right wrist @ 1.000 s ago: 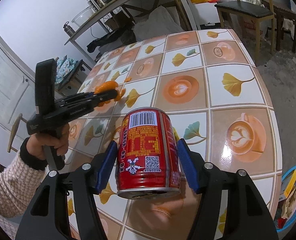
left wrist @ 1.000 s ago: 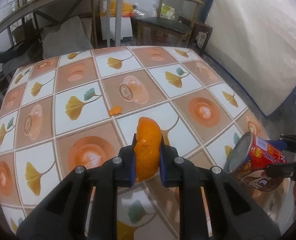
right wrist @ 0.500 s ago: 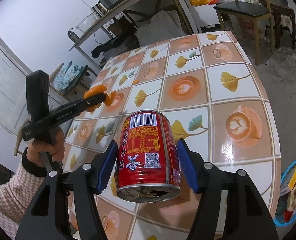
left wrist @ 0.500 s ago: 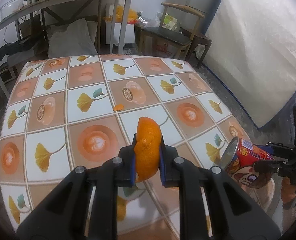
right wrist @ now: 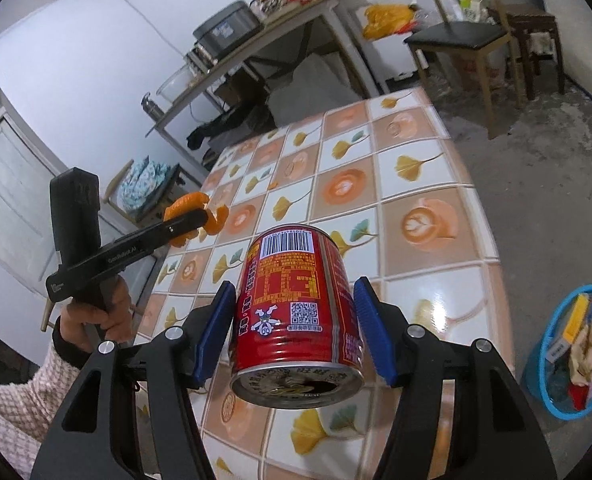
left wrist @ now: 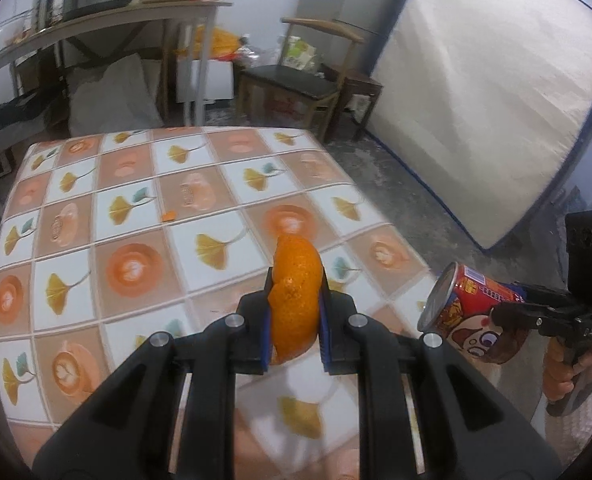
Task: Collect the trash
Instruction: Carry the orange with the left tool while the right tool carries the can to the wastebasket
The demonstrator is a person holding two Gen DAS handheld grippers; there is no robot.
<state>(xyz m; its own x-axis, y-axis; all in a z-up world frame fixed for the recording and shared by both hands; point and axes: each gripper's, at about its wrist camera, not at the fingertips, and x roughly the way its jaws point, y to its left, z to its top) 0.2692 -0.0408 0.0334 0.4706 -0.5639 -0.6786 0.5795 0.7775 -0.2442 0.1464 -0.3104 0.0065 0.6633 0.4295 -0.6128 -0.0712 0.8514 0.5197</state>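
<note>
We held our left gripper [left wrist: 294, 312] above the near part of the surface [left wrist: 144, 216], its blue pads pressed against both sides of a piece of orange peel [left wrist: 296, 300], which stood upright between them and clear of the patterned cloth. In the right wrist view the same gripper [right wrist: 200, 220] showed at the left, over the surface's left edge, with the peel [right wrist: 194, 216] curling out above and below its tip and our left hand [right wrist: 96, 316] wrapped round the handle.

Our right gripper [right wrist: 294, 332] was closed on a red drink can [right wrist: 296, 312], the pads bearing on its left and right walls. The can lay tilted with its bottom rim towards the camera and its barcode on the far end. It hung above the near right part of the surface [right wrist: 435, 184]. From the left wrist view the can [left wrist: 471, 316] appeared at the right, just off the surface's right edge, carried by that gripper [left wrist: 495, 316] with our right hand [left wrist: 563, 372] below it.

A small orange scrap [left wrist: 170, 216] lay on the surface, further off and to the left of the peel. On the floor at the near right stood a blue basket [right wrist: 543, 344] with mixed rubbish inside it. A wooden chair [right wrist: 467, 36] stood beyond the far end.
</note>
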